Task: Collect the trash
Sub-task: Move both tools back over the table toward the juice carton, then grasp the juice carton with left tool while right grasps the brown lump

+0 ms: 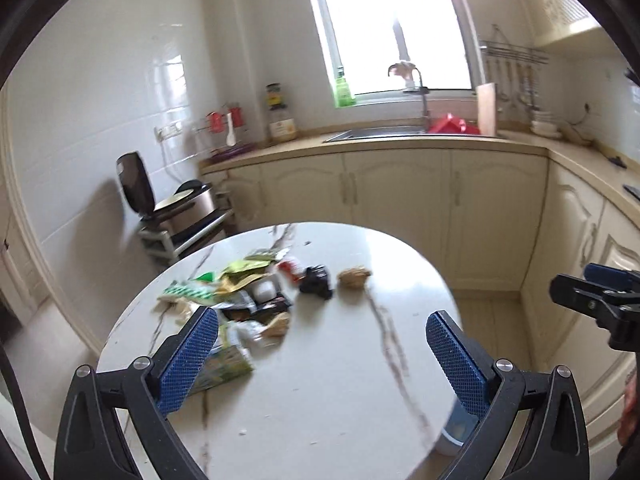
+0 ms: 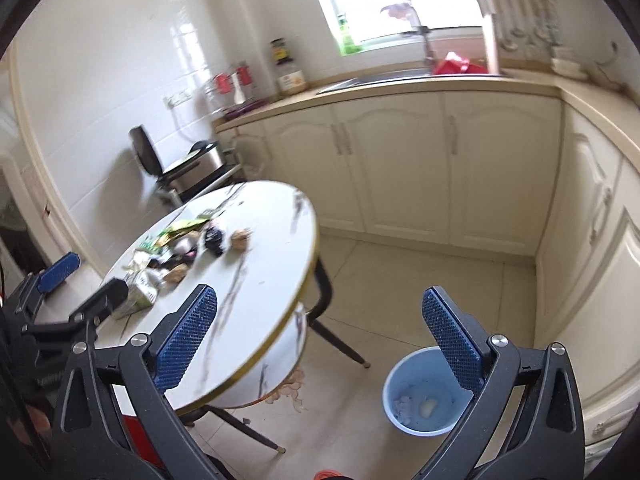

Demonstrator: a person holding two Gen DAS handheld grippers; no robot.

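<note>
Both grippers open and empty above a littered round table, bin on the floor.

The left gripper has its jaws spread wide with nothing between them; the trash pile lies on the marble table at about 11 o'clock from it, with the green carton just beside its left finger. The right gripper is also wide open and holds nothing; the blue bin stands on the floor at 5 o'clock from it, beside the table, with a little rubbish inside. Print on the wrappers is too blurred to read.
</note>
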